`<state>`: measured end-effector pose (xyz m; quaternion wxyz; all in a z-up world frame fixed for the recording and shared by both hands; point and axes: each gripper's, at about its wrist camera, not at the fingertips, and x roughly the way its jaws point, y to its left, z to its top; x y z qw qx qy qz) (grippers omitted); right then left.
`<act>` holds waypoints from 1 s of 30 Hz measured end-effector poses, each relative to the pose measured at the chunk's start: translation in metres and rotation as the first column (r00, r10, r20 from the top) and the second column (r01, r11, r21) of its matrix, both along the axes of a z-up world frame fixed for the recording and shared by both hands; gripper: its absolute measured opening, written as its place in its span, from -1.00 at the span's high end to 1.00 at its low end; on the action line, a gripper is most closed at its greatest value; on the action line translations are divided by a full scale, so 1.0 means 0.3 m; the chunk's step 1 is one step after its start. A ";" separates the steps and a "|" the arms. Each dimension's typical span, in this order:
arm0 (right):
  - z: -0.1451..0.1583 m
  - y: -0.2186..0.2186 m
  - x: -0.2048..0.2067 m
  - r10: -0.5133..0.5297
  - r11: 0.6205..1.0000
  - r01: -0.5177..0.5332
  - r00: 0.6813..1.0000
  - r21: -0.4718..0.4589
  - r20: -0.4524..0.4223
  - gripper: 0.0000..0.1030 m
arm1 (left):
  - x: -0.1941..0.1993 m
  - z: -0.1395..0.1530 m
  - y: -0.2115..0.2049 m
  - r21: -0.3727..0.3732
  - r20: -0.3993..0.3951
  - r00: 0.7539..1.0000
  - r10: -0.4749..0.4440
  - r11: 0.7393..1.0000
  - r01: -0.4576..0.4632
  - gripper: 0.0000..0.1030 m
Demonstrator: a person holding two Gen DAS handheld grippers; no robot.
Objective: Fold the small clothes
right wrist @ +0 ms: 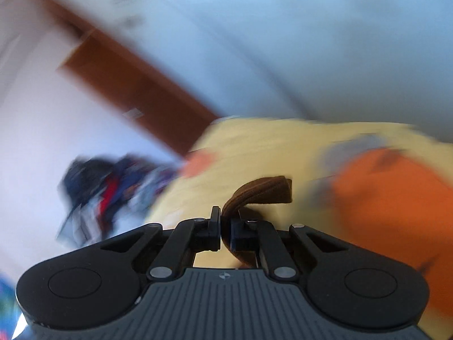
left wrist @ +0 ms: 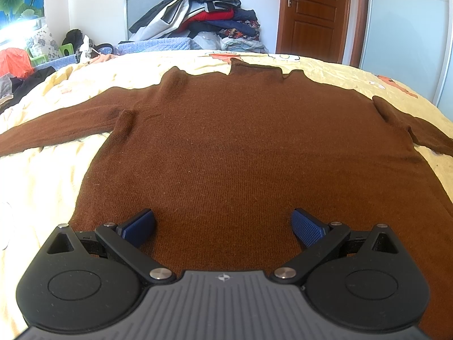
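On the bed: a brown knitted sweater (left wrist: pixel 240 141) is spread flat across the yellow bedspread (left wrist: pixel 42 175), collar at the far edge, hem at the near edge.
Sleeves: both are stretched outward, one to the left and one to the right, as seen from the left wrist.
Left gripper (left wrist: pixel 223 228): it is held over the near hem of the sweater, its jaws spread wide; the blue ribbed pads (left wrist: pixel 140 226) are seen well apart, with nothing clasped between them.
Right gripper (right wrist: pixel 225 231): it is clenched on a ribbed brown cuff (right wrist: pixel 263 191), which is pinched between the pads and curls up and over to the right.
Right wrist view: the background is heavily blurred; yellow bedding and an orange patch (right wrist: pixel 396 212) can be made out.
Far side: a pile of clothes (left wrist: pixel 203 14) is stacked against the white wall, and a wooden door (left wrist: pixel 311 14) is seen to its right.
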<state>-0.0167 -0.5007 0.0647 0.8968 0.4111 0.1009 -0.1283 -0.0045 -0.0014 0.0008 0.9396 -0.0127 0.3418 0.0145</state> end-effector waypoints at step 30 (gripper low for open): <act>-0.291 0.797 0.048 0.620 0.773 -0.629 0.776 -0.080 -0.113 -0.48 | 0.582 0.015 0.091 -0.679 -0.127 0.992 -0.018 0.730 -0.074 0.12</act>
